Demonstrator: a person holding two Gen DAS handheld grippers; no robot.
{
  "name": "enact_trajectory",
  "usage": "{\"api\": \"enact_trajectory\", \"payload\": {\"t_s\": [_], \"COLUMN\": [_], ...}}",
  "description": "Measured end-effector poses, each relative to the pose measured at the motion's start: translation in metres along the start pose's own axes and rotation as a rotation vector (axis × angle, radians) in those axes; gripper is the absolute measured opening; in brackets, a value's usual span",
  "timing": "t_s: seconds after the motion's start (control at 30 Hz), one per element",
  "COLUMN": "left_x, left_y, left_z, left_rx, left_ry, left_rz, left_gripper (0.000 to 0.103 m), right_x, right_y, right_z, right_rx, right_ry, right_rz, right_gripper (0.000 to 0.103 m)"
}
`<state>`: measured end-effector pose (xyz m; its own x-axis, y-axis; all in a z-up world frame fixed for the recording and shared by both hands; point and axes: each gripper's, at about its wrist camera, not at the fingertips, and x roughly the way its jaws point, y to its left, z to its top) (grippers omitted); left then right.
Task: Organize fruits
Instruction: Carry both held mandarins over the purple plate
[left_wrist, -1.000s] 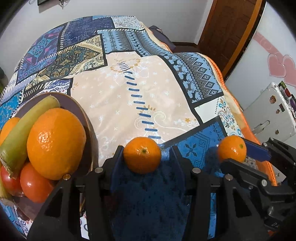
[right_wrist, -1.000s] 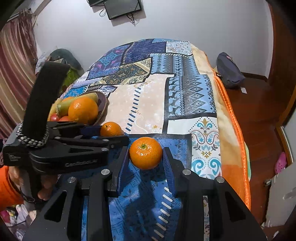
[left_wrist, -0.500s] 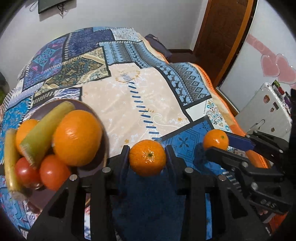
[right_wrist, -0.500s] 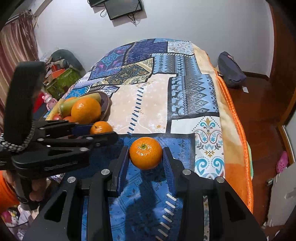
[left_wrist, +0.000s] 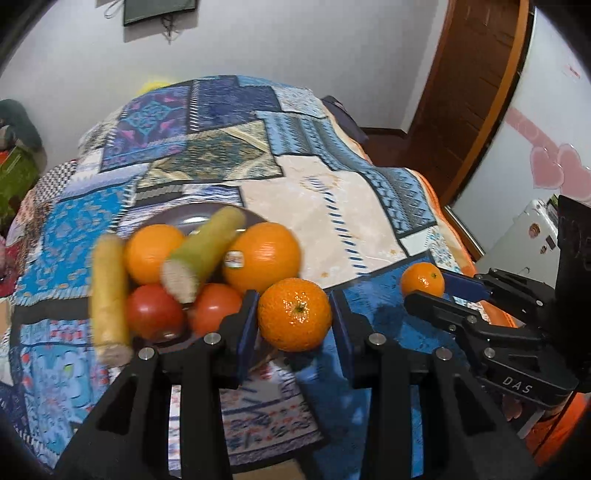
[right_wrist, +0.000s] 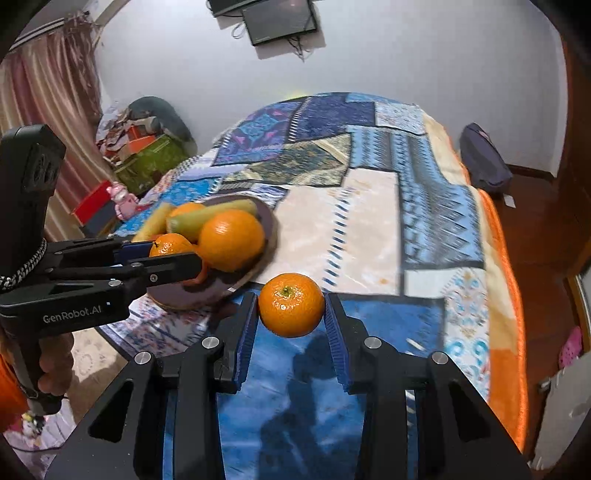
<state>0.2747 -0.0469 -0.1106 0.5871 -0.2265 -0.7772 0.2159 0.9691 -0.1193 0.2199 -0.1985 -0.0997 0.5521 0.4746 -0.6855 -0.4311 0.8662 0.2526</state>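
Note:
A dark plate on the patchwork bedspread carries a big orange, a second orange, two tomatoes, a green stalk and a yellow stalk. My left gripper is shut on a mandarin, held in the air at the plate's near right edge. In the right wrist view that left gripper hangs over the plate. My right gripper is shut on another mandarin, just right of the plate. The left wrist view shows it too.
The bedspread falls away at an orange border on the right. A dark bag lies on the wooden floor. Boxes and clutter stand to the left. A white appliance and a wooden door are on the right.
The left gripper closed onto its mandarin, lifted it off the cover and carried it left to the plate's edge. The right gripper, still holding its mandarin, rose a little and moved nearer the plate.

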Motion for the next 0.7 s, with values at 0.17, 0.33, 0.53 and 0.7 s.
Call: {"api": "enact_trajectory", "payload": {"t_s": [0.17,0.33,0.53,0.7], "left_x": [-0.021,-0.029,-0.029,-0.018], "left_y": [0.025,0.050,0.075,0.082], "left_z": [-0.006,-0.020,-0.033,-0.032], "left_rx": [-0.010,-0.033,-0.077,-0.101], "left_ry": [-0.020,-0.005,0.012,0.020], "left_rz": [0.038,0.065,0.079,0.063], "left_gripper": [0.038,0.038,0.038,0.038], "right_x": [0.013,0.026,0.044,0.053], "right_y": [0.021,0.035,0.049,0.057], "right_z": [0.008,0.011,0.008,0.007], "right_rx": [-0.031,-0.045,-0.065,-0.069], "right_ry": [-0.002,0.008,0.046,0.065], "right_rz": [0.038,0.070,0.085,0.086], "right_gripper": [0.034,0.034,0.034,0.034]}}
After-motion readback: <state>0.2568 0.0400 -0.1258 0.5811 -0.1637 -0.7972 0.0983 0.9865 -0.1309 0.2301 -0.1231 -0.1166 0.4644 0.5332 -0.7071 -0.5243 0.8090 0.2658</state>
